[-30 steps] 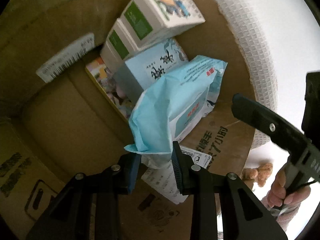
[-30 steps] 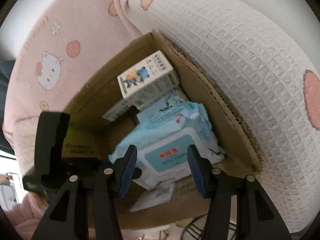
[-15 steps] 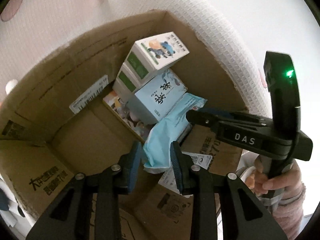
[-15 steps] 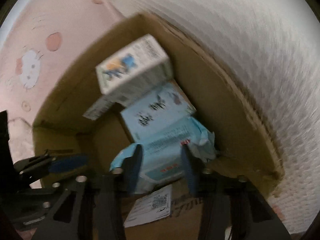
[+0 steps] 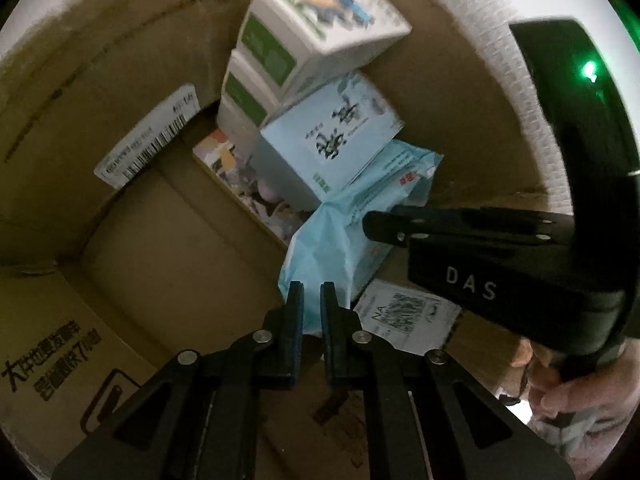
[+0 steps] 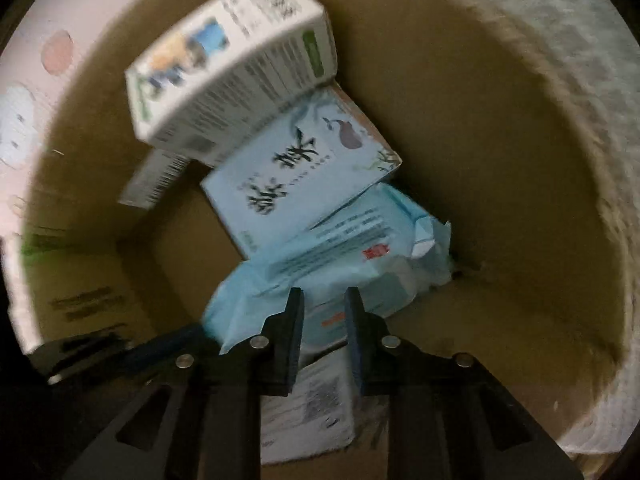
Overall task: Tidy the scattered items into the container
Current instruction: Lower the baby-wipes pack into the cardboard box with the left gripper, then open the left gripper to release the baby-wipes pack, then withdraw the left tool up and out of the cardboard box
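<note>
Both grippers reach into a cardboard box. A light blue wet-wipes pack lies in it against a pale blue tissue box, with white-and-green cartons stacked above. My left gripper is shut on the pack's crimped near end. My right gripper is closed on the pack's side; it also shows in the left wrist view. A colourful flat booklet lies under the boxes.
The cardboard box has a barcode label on its far wall and a white slip with a QR code on the floor. A white waffle-weave blanket surrounds the box. The box's left floor is bare.
Both grippers have moved deeper into the box. The left jaws have narrowed onto the pack's end. The right jaws have closed from wide open onto the pack's side.
</note>
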A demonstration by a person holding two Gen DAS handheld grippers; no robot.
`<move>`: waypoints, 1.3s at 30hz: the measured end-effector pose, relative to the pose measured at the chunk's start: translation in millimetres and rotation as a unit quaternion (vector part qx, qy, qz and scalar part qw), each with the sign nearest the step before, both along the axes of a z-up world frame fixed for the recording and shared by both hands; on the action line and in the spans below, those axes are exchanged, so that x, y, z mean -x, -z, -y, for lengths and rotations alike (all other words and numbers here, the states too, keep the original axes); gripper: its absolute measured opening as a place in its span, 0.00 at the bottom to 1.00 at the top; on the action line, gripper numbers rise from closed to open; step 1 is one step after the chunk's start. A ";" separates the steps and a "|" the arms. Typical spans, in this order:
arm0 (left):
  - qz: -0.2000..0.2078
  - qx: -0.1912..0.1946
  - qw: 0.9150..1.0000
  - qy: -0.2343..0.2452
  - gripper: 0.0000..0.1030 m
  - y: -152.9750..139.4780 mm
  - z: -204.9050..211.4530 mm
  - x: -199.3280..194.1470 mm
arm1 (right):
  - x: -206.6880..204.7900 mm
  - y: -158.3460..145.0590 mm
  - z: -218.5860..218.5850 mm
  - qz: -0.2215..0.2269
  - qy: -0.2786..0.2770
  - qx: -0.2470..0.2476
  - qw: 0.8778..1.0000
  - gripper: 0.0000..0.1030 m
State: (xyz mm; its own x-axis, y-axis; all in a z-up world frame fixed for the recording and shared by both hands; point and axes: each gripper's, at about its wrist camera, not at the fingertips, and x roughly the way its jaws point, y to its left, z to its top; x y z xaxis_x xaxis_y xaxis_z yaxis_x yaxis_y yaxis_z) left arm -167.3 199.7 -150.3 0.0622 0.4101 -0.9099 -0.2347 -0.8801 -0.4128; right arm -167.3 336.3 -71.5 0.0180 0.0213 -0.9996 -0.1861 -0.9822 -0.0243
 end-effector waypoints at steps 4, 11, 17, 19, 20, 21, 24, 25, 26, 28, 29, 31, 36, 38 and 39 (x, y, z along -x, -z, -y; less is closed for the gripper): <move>0.063 0.020 0.997 -0.028 0.09 19.1 6.4 12.0 | 6.0 11.5 -2.6 0.025 0.012 -0.010 1.000 0.17; 0.114 0.030 0.990 -0.074 0.10 34.8 20.7 22.1 | 17.8 21.9 -9.7 0.070 0.031 -0.021 0.997 0.17; 0.115 0.032 0.988 -0.097 0.10 31.4 25.1 25.9 | 33.2 27.6 -5.5 0.104 0.029 -0.049 0.993 0.17; 0.109 0.031 0.988 -0.106 0.11 28.4 30.5 26.8 | 36.0 28.8 -6.6 0.107 0.031 -0.052 0.992 0.17; 0.107 0.031 0.988 -0.110 0.11 27.4 33.8 26.7 | 36.9 29.7 -6.3 0.107 0.028 -0.056 0.992 0.17; 0.108 0.030 0.987 -0.112 0.11 26.9 36.5 26.4 | 37.5 30.3 -6.6 0.104 0.030 -0.060 0.992 0.17; 0.109 0.032 0.987 -0.117 0.12 27.1 41.4 25.5 | 40.4 30.3 -4.7 0.103 0.026 -0.072 0.992 0.18; 0.110 0.032 0.987 -0.117 0.14 27.7 41.8 25.1 | 41.5 30.0 -4.0 0.103 0.025 -0.077 0.991 0.18; 0.112 0.029 0.986 -0.117 0.16 27.9 42.0 24.4 | 42.1 29.7 -3.2 0.103 0.023 -0.080 0.991 0.18; 0.108 0.018 0.988 -0.111 0.39 25.8 41.0 22.2 | 42.8 27.7 2.0 0.101 0.007 -0.095 0.990 0.18; 0.100 0.016 0.989 -0.105 0.46 23.3 39.2 20.8 | 42.5 26.1 4.3 0.098 0.000 -0.101 0.990 0.19; 0.077 0.026 0.992 -0.100 0.55 17.6 36.4 17.3 | 42.6 22.9 4.2 0.098 -0.008 -0.099 0.990 0.19; 0.080 0.043 0.994 -0.066 0.55 18.7 18.5 14.4 | 40.6 4.0 -14.2 0.099 -0.005 -0.049 0.994 0.19; 0.083 0.050 0.994 -0.055 0.55 22.9 11.1 15.6 | 37.9 -4.2 -16.6 0.103 -0.015 -0.034 0.994 0.19; 0.089 0.053 0.993 -0.050 0.55 26.3 7.7 16.4 | 35.6 -9.8 -17.9 0.105 -0.019 -0.035 0.994 0.19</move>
State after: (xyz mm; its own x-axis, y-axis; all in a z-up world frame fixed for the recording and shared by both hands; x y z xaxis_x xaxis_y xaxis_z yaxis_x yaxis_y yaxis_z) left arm -183.7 192.0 -176.6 0.1902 0.3246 -0.9265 -0.0762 -0.9360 -0.3436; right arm -202.9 354.2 -61.7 0.2243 0.0950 -0.9699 -0.1322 -0.9831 -0.1269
